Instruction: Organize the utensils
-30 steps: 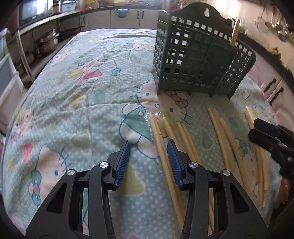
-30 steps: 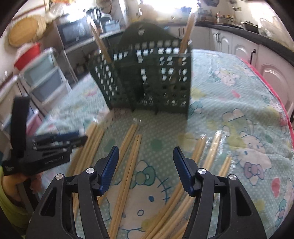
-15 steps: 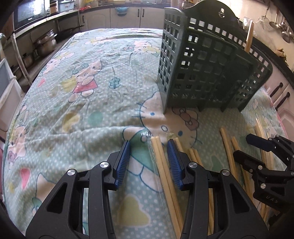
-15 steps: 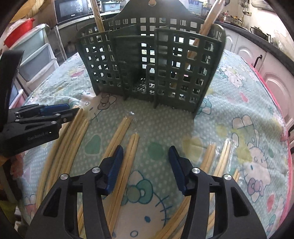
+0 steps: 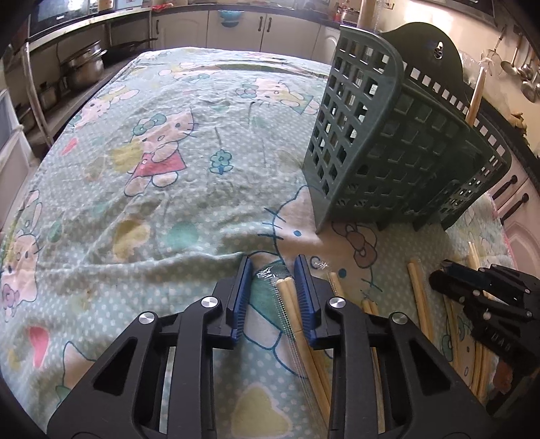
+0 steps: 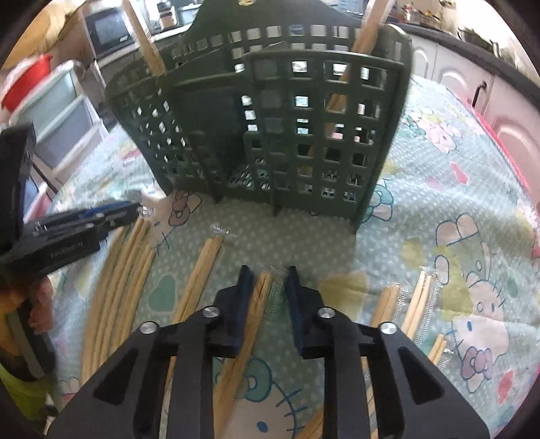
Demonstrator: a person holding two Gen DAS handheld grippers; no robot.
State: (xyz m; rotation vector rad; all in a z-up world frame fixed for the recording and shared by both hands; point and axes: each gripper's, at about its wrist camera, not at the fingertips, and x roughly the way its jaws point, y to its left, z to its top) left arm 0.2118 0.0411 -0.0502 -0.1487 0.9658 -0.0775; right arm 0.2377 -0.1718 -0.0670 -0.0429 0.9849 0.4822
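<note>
Left hand-held gripper: the jaws have just been closing and now stand narrow around the tip of a wrapped chopstick pair. The right-side pad lies against the sticks; a gap remains at the left-side pad, so no firm grip is confirmed. Right hand-held gripper: the jaws have also just been closing, and a second wrapped chopstick pair lies between them with visible gaps on both sides. The right wrist view is motion-blurred, so pad contact is hard to judge there.

Hidden or cut off: the lower ends of both pairs run under the gripper bodies. In the right wrist view only part of a person's hand shows, at 9 o'clock.

Container: a dark green lattice utensil holder stands upright at 12 to 1 o'clock of the grippers. A chopstick leans in its right compartment and another chopstick rises from its left side; their lower parts are screened by the lattice.

Surface: the counter carries a green cartoon-cat cloth. More loose chopsticks lie on it at 8 to 9 o'clock and at 3 to 4 o'clock of the right hand-held gripper.

Room: kitchen cabinets, steel pots on a shelf, plastic drawers.
</note>
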